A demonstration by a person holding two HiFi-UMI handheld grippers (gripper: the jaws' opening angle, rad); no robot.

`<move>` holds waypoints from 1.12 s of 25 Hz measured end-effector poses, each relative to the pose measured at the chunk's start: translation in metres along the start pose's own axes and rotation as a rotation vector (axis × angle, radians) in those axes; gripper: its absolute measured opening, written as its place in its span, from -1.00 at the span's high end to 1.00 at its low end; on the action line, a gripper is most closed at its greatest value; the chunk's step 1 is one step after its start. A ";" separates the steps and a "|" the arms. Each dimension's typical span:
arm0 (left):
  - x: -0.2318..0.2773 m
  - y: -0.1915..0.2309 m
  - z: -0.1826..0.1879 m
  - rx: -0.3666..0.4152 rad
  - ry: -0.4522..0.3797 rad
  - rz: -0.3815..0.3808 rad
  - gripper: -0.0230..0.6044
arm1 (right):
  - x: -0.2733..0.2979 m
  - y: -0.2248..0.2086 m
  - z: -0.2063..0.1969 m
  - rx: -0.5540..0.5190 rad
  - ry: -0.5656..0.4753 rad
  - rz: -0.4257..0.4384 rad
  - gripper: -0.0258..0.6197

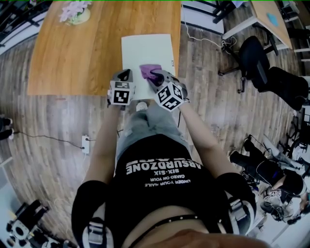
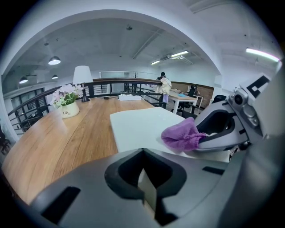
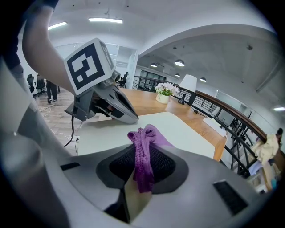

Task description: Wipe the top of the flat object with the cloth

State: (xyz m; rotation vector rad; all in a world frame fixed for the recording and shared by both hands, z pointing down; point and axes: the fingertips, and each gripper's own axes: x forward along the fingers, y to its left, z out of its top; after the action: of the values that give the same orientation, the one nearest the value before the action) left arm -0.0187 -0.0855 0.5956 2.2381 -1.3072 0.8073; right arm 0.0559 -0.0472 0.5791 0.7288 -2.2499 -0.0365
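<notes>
Head view showed the right tongs (image 1: 155,75) pinching the cloth (image 1: 147,71) at the board's (image 1: 145,48) near end, its long axis running far across the surface (image 1: 72,53), with the left tongs (image 1: 125,76), pressed together, just left.

I am in an open-plan office. My long wooden desk (image 1: 72,53) stands on plank flooring (image 1: 53,121). Black swivel chairs (image 1: 254,55) and a white desk (image 1: 264,14) sit at two o'clock. Strip lights (image 2: 171,55) and pendant lamps (image 2: 54,60) hang from the ceiling. A dark railing (image 2: 26,111) runs behind the desk, and a power strip (image 1: 85,144) lies on the floor at eight o'clock.
</notes>
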 end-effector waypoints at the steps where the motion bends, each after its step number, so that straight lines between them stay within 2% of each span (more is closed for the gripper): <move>1: 0.001 0.000 0.000 0.002 0.001 0.003 0.88 | -0.001 0.002 -0.001 0.001 0.002 0.005 0.61; 20: 0.001 -0.003 0.002 0.031 -0.001 0.041 0.88 | -0.039 0.048 -0.013 -0.014 0.013 0.132 0.61; 25: 0.005 0.001 0.005 -0.054 -0.014 0.029 0.88 | -0.046 0.059 -0.017 -0.042 0.042 0.157 0.61; 28: -0.001 -0.001 0.004 -0.074 -0.014 0.048 0.88 | -0.050 0.065 -0.020 -0.048 0.038 0.164 0.61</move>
State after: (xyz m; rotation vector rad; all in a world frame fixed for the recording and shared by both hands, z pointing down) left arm -0.0172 -0.0867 0.5923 2.1659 -1.3795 0.7497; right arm 0.0651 0.0362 0.5758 0.5134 -2.2570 0.0031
